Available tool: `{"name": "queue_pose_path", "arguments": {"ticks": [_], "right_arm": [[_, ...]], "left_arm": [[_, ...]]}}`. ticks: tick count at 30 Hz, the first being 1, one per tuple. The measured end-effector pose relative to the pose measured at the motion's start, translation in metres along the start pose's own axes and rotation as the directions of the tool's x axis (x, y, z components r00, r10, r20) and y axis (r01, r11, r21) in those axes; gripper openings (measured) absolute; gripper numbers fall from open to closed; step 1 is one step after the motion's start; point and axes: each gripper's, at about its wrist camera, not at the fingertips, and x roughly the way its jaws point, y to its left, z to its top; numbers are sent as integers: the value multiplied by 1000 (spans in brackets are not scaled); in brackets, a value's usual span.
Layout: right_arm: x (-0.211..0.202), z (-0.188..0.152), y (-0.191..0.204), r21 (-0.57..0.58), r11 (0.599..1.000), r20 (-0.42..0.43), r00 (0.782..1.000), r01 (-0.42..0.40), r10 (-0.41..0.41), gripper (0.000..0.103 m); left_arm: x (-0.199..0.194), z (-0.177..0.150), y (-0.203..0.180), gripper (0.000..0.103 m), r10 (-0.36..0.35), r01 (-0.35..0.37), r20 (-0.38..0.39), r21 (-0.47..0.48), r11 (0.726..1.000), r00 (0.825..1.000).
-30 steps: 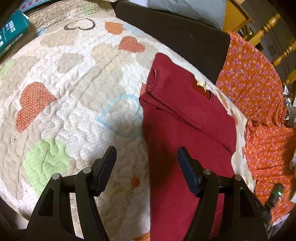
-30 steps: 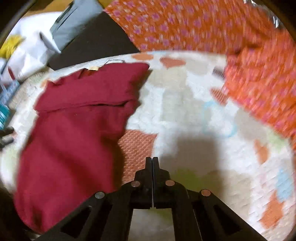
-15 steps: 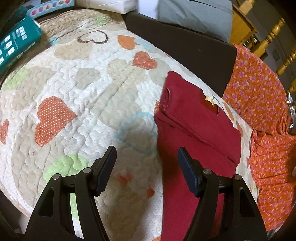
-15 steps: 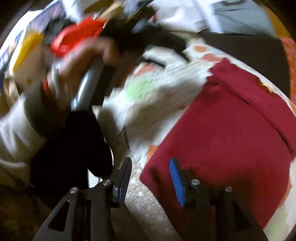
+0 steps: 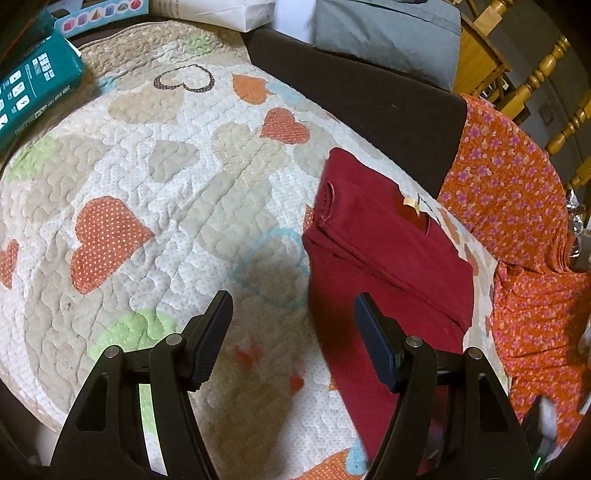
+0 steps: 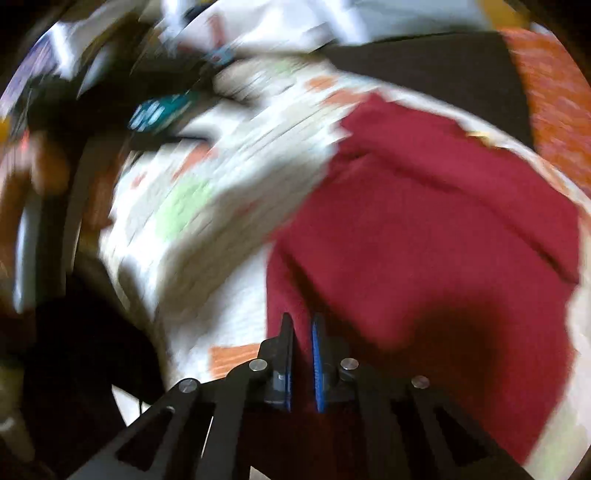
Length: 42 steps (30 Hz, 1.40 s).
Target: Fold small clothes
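Note:
A dark red garment [image 5: 388,258] lies partly folded on a heart-patterned quilt [image 5: 166,184], its top part doubled over. My left gripper [image 5: 293,325] is open and empty, above the quilt just left of the garment's near edge. In the blurred right wrist view, my right gripper [image 6: 303,332] has its jaws nearly together with red cloth between them, at the near left hem of the garment [image 6: 424,240].
Orange floral cloth [image 5: 517,221] lies at the right of the quilt. A teal box [image 5: 29,88] sits at the far left. A dark brown surface [image 5: 369,96], grey fabric [image 5: 388,33] and wooden chairs [image 5: 535,74] lie beyond.
The right gripper swung from the quilt to the garment's near hem, opened, then closed on the red cloth. The left gripper pulled back a little and stayed open.

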Motion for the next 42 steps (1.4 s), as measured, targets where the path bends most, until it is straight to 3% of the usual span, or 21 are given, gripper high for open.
{"name": "queue_pose_path", "arguments": {"ticks": [4,6,11,16,23,28,32,36,38,39,42], "right_arm": [[-1,-9,-73,222,974,-15,999,47,-44,8],[10,-16,-90,252,965,-54,997,72,-60,8],[8,-20,-90,266,962,-46,998,55,-44,9],[-7,-26,-90,286,957,-37,999,40,-31,17],[-51,-12,-28,66,997,61,998,29,-33,22],[-53,-8,-5,-36,989,68,988,143,-140,27],[-53,-11,9,-74,997,60,998,12,-7,27],[-40,-26,54,-292,955,20,998,-56,65,27],[-22,-37,68,-389,921,-17,1000,1,-9,27],[-8,-43,71,-430,901,-45,995,59,-86,27],[15,-53,63,-462,867,-67,968,186,-243,27]], "left_arm": [[3,-1,-2,68,-8,8,-18,-11,1000,1000],[6,-4,-8,68,-19,19,-32,-1,1000,999],[21,-18,-31,68,-27,34,-89,76,996,996],[36,-29,-48,68,-35,53,-138,125,991,990],[55,-35,-60,68,-39,66,-192,139,988,981],[64,-40,-62,68,-55,86,-238,124,989,970],[68,-41,-59,68,-53,82,-247,105,991,968],[71,-41,-60,68,-61,86,-253,91,992,966],[71,-41,-64,68,-57,85,-248,104,991,967],[71,-41,-65,68,-58,87,-247,109,990,967],[68,-41,-67,68,-65,96,-246,118,988,967]]}}
